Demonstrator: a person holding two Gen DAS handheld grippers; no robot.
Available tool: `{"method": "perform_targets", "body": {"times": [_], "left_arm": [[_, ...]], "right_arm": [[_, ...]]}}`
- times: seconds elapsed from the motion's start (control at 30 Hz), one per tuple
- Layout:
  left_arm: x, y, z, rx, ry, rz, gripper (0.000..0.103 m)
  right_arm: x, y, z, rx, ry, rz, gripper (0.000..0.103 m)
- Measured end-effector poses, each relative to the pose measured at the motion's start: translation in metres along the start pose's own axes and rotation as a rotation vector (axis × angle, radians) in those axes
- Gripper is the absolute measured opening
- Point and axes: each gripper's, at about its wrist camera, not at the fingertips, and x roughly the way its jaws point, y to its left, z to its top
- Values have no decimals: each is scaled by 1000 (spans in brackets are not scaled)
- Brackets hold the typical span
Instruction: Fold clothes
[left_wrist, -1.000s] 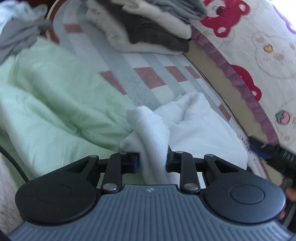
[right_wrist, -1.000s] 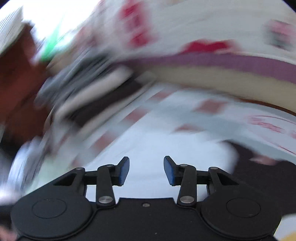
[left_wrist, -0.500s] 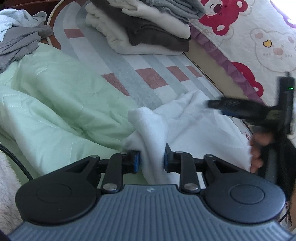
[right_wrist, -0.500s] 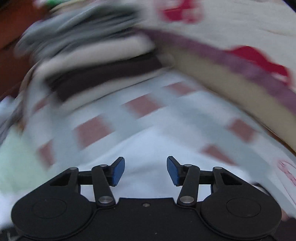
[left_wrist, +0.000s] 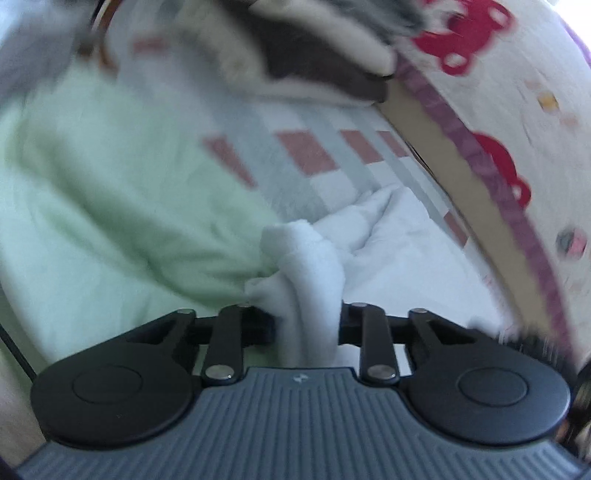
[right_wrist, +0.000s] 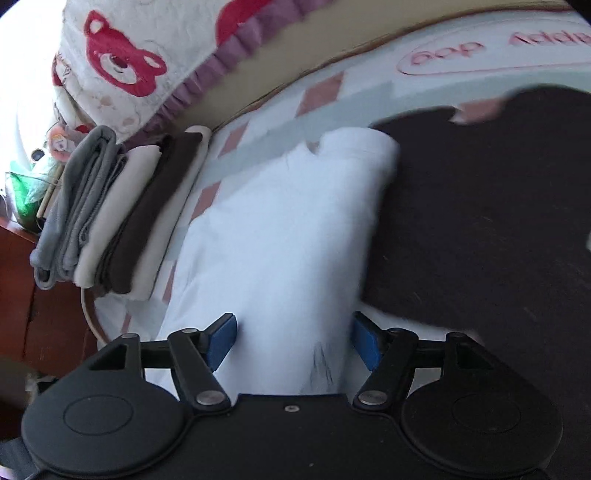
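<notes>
White, soft, limp cloth (left_wrist: 310, 280) is pinched in a bunch by the left gripper (left_wrist: 306, 325), while the empty right gripper (right_wrist: 291, 338) is opening over its flat edge.

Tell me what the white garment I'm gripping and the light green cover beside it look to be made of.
White garment: soft, thick knit with a matte, slightly fuzzy nap, probably fleece or cotton jersey; it bunches into plump rounded folds at the left gripper. Light green cover: matte woven fabric, seemingly padded; its puffy swells suggest quilting, though blur hides any stitching.
</notes>
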Motion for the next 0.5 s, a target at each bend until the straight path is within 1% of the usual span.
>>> {"method": "perform_targets", "body": {"times": [0.07, 0.1, 0.13, 0.17, 0.2, 0.27, 0.33, 0.37, 0.4, 0.43, 0.47, 0.5], "left_arm": [[-5, -11, 1, 94, -37, 29, 20], [-7, -12, 2, 115, -42, 32, 20], [-7, -11, 3, 115, -42, 29, 21], [-8, -10, 3, 114, -42, 25, 21], [-8, -9, 4, 109, -42, 29, 21], [-9, -6, 6, 98, -43, 37, 21], [-7, -5, 6, 82, -36, 35, 21], [-6, -6, 6, 79, -33, 37, 21], [-5, -7, 5, 85, -30, 41, 21], [-5, -6, 4, 84, -28, 42, 21], [-4, -5, 4, 74, -26, 39, 21], [-4, -4, 5, 63, -23, 37, 21]], "right_arm": [[15, 2, 16, -19, -69, -3, 40], [19, 3, 24, -21, -106, -2, 33], [16, 4, 28, -24, -148, 16, 30], [12, 7, 32, -33, -184, 27, 29], [6, 13, 31, -61, -203, 20, 29], [-3, 27, 25, -149, -220, -16, 29], [-8, 24, 20, -194, -228, -63, 31], [-9, 18, 21, -184, -212, -98, 33], [-10, 11, 22, -149, -185, -135, 42], [-15, 4, 22, -103, -166, -132, 44], [-23, -3, 19, -50, -153, -93, 45], [-30, -9, 16, 2, -140, -53, 51]]}}
